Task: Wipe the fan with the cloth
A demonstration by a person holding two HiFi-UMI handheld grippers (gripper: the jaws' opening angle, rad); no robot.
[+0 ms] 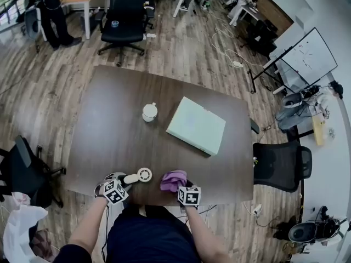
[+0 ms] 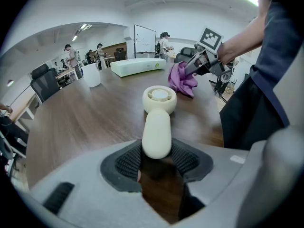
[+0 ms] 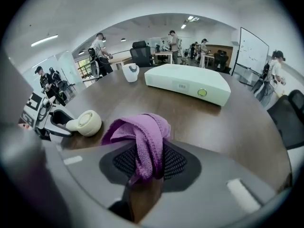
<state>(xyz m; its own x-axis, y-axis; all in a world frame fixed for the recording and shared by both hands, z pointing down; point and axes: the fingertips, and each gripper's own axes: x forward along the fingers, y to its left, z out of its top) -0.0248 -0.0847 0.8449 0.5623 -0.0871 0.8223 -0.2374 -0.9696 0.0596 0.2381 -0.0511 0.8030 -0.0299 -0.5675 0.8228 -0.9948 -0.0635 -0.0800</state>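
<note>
A small cream handheld fan [image 1: 138, 176] lies on the brown table [image 1: 109, 125] near its front edge, round head pointing right. My left gripper [image 1: 122, 183] is shut on the fan's handle [image 2: 156, 134], with the fan's head [image 2: 159, 99] stretching out ahead of the jaws. A purple cloth [image 1: 173, 180] sits bunched just right of the fan's head. My right gripper [image 1: 179, 188] is shut on that cloth [image 3: 142, 139], which bulges up between the pads. In the right gripper view the fan [image 3: 84, 123] lies to the left of the cloth.
A pale green flat box [image 1: 196, 125] lies on the table's right half, and a white lidded cup [image 1: 149, 112] stands at the middle. Office chairs [image 1: 281, 165] stand around the table. People work at desks in the far background.
</note>
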